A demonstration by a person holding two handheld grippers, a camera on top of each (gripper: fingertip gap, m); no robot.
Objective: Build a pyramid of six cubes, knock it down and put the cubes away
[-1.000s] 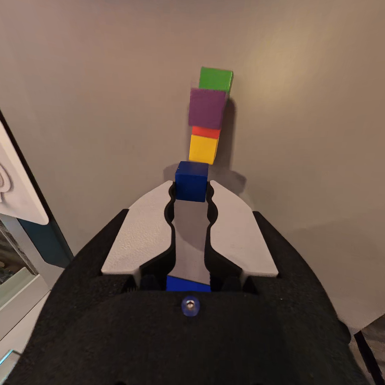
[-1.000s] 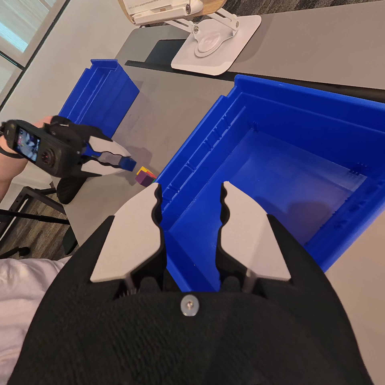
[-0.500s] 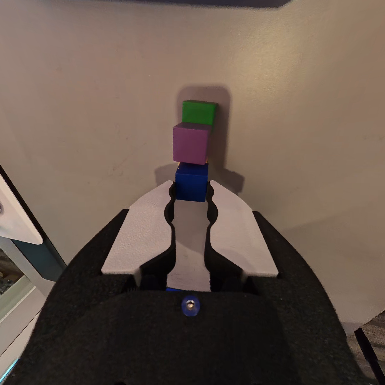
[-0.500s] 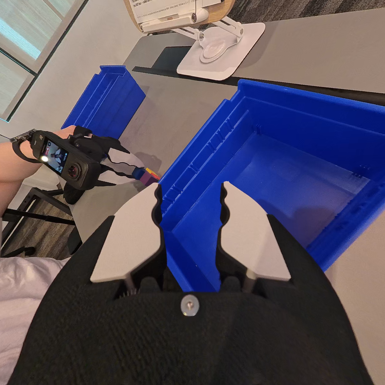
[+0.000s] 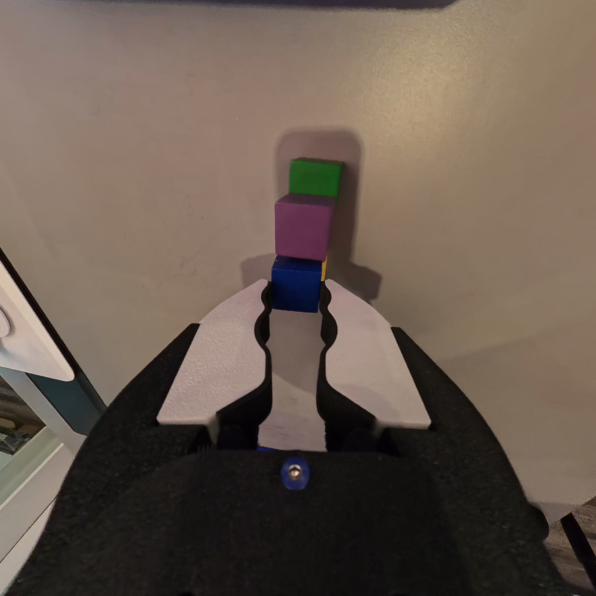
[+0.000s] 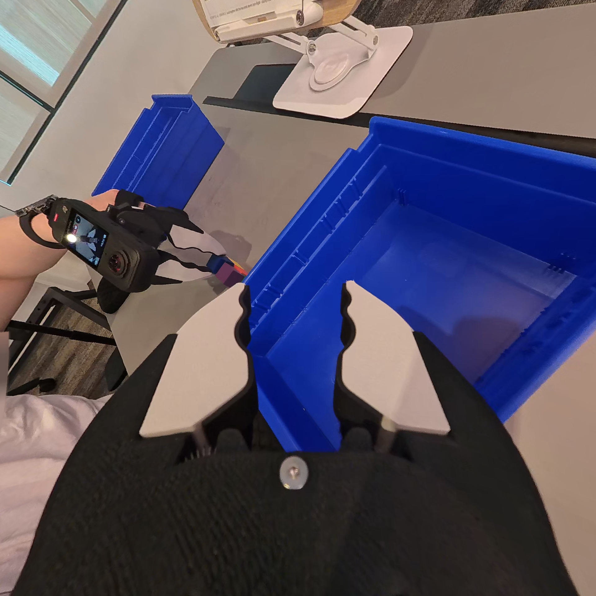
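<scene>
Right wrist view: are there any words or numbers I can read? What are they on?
Page on the white stand: small print, cut off; I won't read it out.
Camera screen on the left tongs: tiny symbols, too small to read.
Blue cube in those tongs, purple cube, blue bin: no writing seen.

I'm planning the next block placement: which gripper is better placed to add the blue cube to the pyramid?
Left. The left gripper already clamps the blue cube right by the purple cube. The right gripper is open, holding nothing, over the blue bin.
</scene>
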